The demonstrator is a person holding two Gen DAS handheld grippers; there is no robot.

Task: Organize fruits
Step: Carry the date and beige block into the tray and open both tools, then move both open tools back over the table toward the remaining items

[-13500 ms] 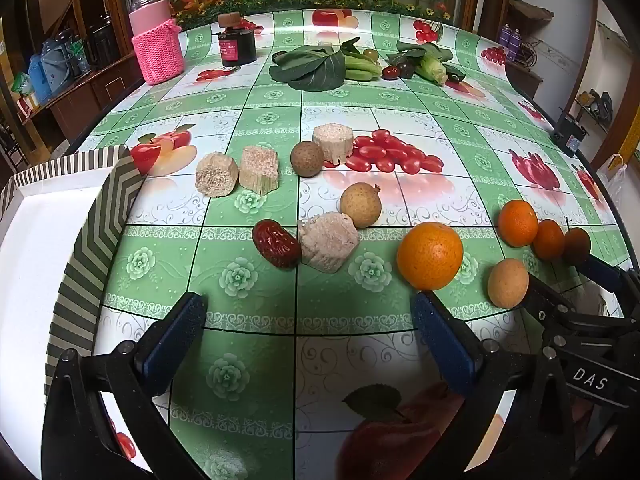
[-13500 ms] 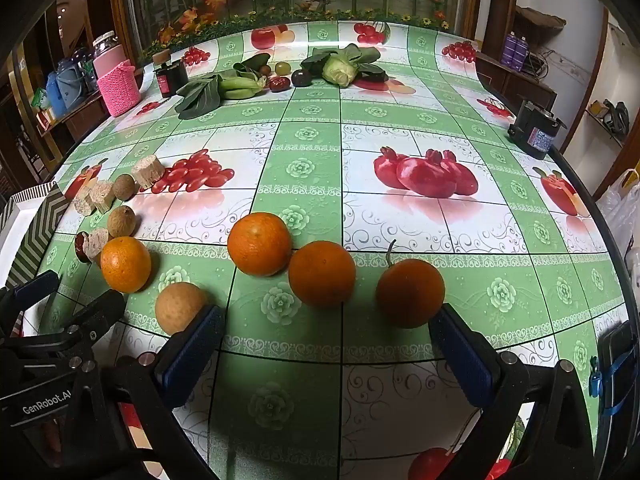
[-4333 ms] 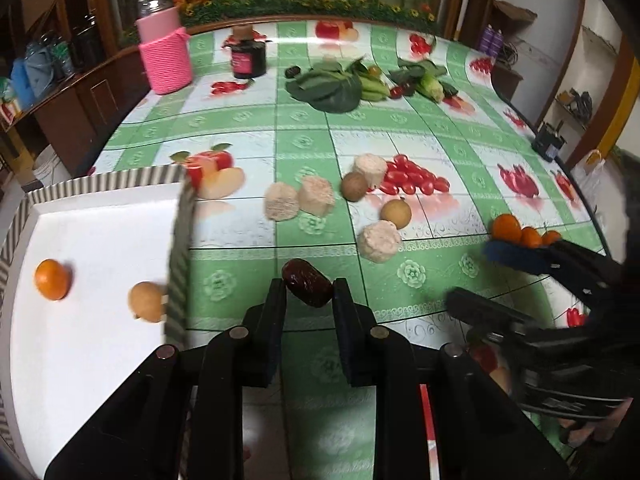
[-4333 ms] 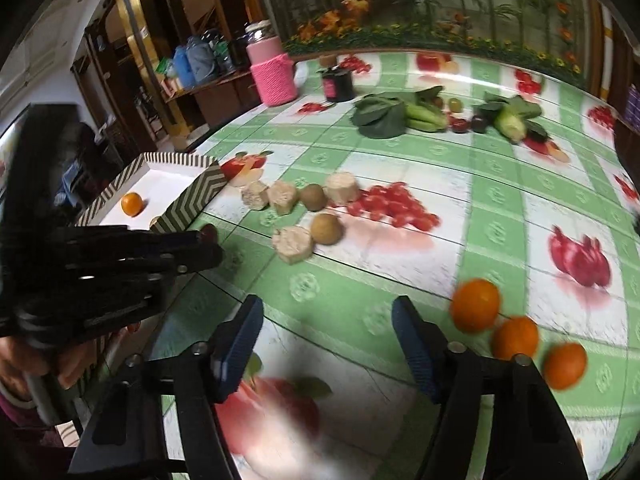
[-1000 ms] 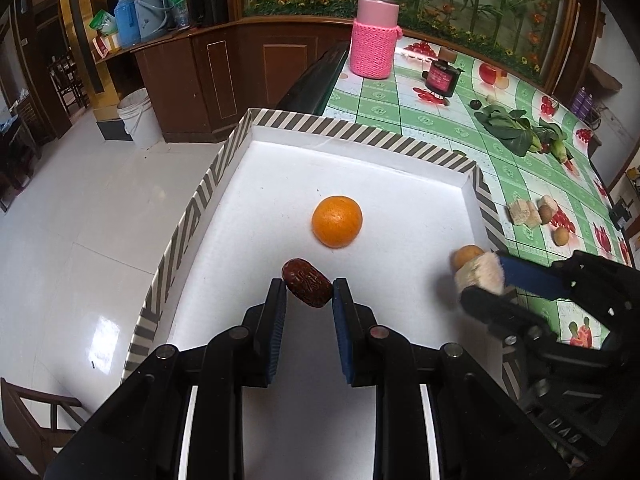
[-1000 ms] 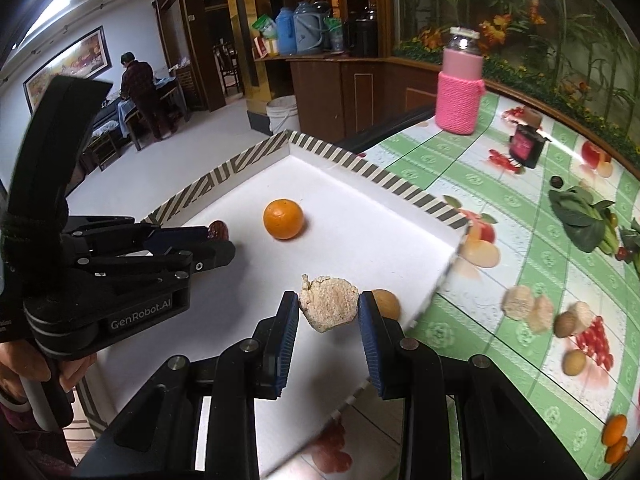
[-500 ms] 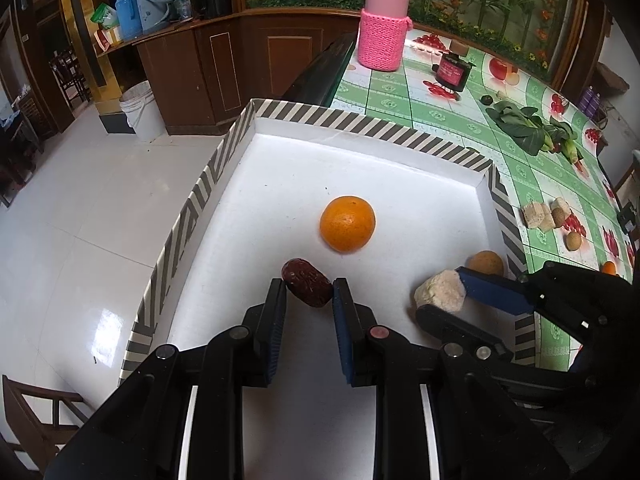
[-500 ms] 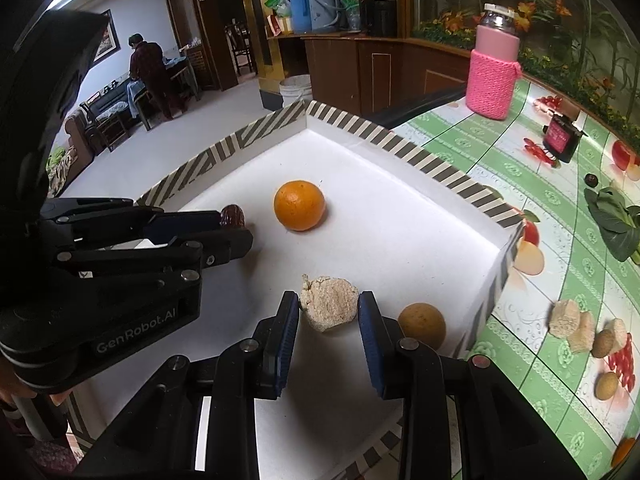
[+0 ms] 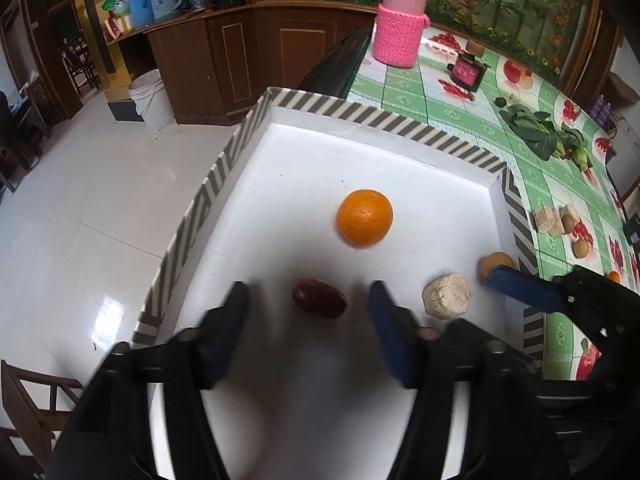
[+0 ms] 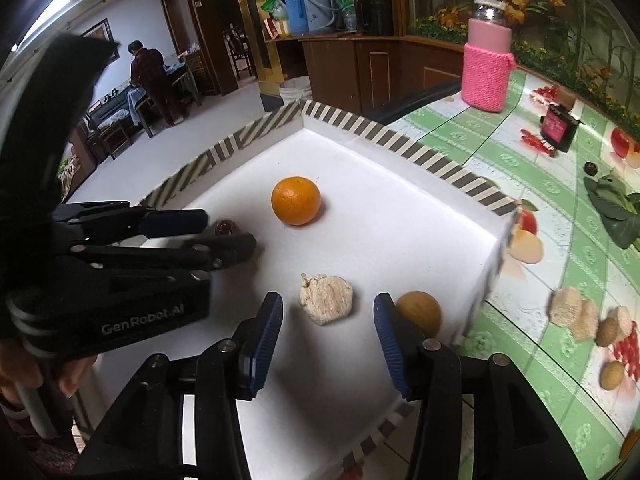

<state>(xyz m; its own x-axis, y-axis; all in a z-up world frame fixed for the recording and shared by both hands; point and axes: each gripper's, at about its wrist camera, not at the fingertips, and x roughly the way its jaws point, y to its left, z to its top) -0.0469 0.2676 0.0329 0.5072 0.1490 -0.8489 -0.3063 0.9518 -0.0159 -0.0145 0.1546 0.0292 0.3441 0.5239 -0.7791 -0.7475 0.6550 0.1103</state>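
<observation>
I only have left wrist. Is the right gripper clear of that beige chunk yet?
Observer: Yes. In the right wrist view the right gripper has a gap on both sides of the beige chunk; its jaws are opening and the chunk lies on the floor of the white box.
Operator: Anything behind its right finger? I just see an orange-brown blob.
Observer: A round tan fruit, just past that finger, near the box's table-side wall.
Operator: Anyone else around?
Observer: A person stands at a table in the far room, back turned.
</observation>
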